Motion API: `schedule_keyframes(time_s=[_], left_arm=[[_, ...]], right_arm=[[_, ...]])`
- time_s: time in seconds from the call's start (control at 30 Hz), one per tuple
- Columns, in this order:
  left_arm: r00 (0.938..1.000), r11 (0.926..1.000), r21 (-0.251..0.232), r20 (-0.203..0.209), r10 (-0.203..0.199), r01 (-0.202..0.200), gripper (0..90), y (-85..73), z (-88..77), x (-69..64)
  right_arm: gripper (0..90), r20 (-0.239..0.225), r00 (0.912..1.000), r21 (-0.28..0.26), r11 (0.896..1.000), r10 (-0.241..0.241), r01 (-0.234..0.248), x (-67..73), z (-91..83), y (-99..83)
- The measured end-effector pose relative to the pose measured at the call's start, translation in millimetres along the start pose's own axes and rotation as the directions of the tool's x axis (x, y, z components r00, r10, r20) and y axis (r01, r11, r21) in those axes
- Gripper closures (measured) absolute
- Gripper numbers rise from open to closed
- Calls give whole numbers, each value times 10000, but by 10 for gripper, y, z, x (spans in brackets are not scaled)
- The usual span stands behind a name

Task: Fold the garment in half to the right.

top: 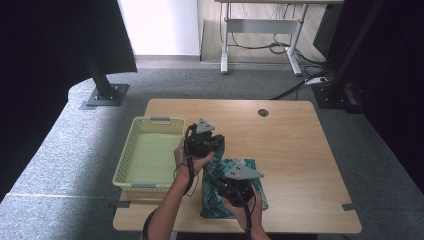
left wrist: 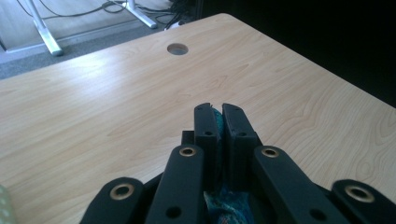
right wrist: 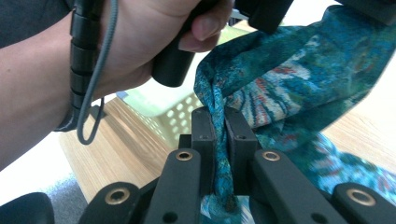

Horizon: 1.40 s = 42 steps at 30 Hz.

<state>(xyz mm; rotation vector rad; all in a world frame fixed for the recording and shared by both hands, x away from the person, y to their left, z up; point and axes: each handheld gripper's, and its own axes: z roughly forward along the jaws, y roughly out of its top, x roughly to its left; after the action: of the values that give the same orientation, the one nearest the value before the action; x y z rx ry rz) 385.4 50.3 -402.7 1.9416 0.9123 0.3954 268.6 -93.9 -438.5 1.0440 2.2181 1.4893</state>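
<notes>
clamping both the left gripper [top: 209, 145] and right gripper [top: 234, 190] on edges of the teal patterned cloth [top: 252, 175], which is lying beside the yellow basket [top: 131, 172] on the table [top: 300, 145], is risking thin pinched fabric slipping free.

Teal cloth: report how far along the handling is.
Done: both grippers have gripped the teal patterned cloth; the right gripper and left gripper each pinch a fold. In hand: lifting it off the table. Left: the yellow basket beside them holds nothing yet.
</notes>
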Motion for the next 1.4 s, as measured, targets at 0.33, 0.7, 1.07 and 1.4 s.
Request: schedule_keyframes(time_s=[0.33, 0.7, 1.07, 1.4], left_arm=[[9999, 9998, 169, -29, -120, 120, 856, -97, 186, -46], [9995, 9975, 694, 291, 122, -142, 850, -160, 570, -246], [9975, 9925, 1217, 701, -17, -69, 841, -338, 923, -418], [9978, 9857, 1681, 666, -15, -97, 817, -463, 1159, -532]], right_arm=[[835, 265, 9988, 247, 9988, 418, -425, -216, -74, -173], [828, 681, 9946, 419, 9958, 783, -812, -441, -247, -437], [823, 1059, 9872, 815, 9884, 1195, -1284, -671, -381, -797], [811, 1192, 9816, 904, 9829, 1493, -1605, -802, -438, -1021]])
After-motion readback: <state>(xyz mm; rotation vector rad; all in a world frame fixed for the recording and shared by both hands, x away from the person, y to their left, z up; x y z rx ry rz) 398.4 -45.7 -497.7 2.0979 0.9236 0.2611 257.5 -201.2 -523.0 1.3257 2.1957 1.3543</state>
